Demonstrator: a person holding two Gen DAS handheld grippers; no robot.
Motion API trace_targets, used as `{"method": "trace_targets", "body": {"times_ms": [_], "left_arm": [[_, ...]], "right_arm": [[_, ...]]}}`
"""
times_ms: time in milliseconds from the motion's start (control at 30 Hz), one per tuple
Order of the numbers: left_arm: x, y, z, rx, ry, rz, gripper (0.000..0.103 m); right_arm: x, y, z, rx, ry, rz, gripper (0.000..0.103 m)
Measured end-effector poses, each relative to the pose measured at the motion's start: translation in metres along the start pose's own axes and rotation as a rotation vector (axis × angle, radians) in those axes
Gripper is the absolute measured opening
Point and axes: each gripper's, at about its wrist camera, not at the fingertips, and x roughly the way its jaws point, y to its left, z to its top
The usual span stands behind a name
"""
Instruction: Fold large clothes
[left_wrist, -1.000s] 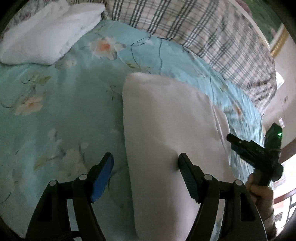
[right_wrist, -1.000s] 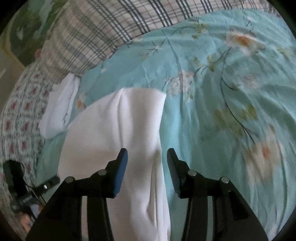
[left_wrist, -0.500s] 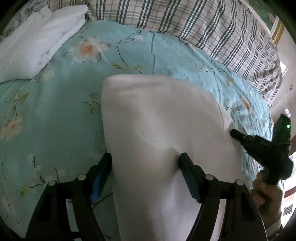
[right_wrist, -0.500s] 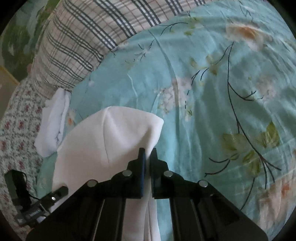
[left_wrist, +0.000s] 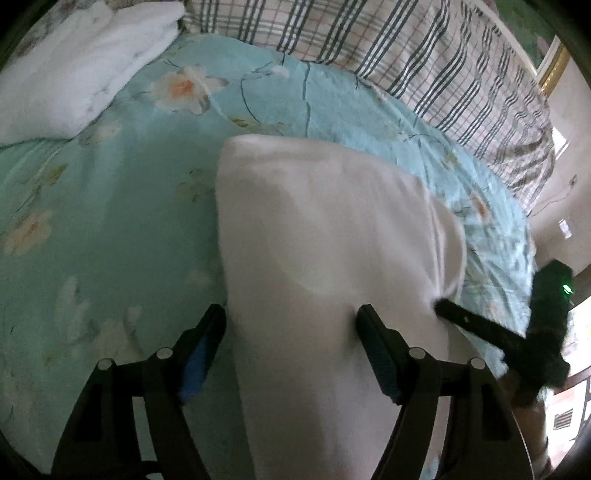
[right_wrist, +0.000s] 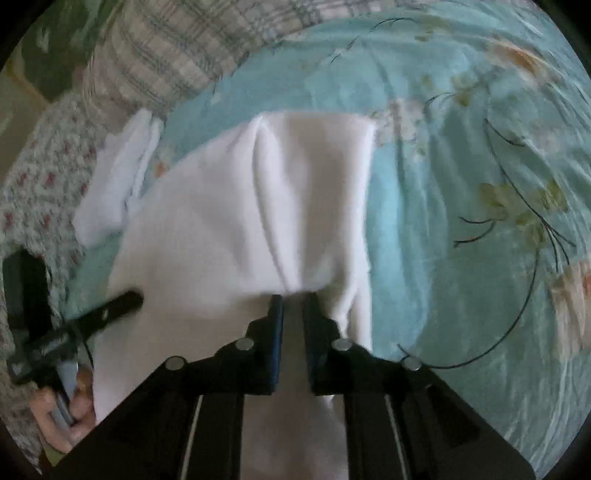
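Nearest on the bed (left_wrist: 110, 206), white garment (left_wrist: 325, 236) lies between both tongs.
Right tongs (right_wrist: 293, 302) pinch a gathered fold at its near right edge; left tongs (left_wrist: 290, 325), closing, straddle its left edge without pressing. Soft, light, limp cloth: probably best gripped at edges. Farther left lies a folded white pile (left_wrist: 74, 66).

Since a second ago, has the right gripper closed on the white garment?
Yes. The right gripper, whose jaws earlier stood apart over the white garment, now pinches a bunched fold of it, gathering cloth away from the floral bedsheet beside it.
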Motion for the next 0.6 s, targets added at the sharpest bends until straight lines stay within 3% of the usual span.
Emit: {"method": "trace_targets", "body": {"times_ms": [133,233,333,433,600], "left_arm": [[-0.025,-0.001,-0.019,0.038,-0.021,0.007,0.072],[-0.015,-0.003,-0.029,0.082,-0.001,0.037,0.073],[0.002,0.000,-0.031,0.078,0.007,0.003,0.078],[0.007,0.010,-0.027,0.008,0.029,-0.038,0.079],[-0.023,0.008,-0.035,0.019,-0.008,0.007,0.078]], "right_arm": [[0.000,0.001,0.000,-0.009,0.004,-0.011,0.008],[0.001,0.001,0.001,-0.016,0.003,-0.018,0.008],[0.003,0.003,0.003,-0.026,0.002,-0.031,0.008],[0.000,0.002,0.003,-0.018,0.005,-0.041,0.009],[-0.030,0.009,-0.011,-0.020,-0.025,-0.032,0.013]]}}
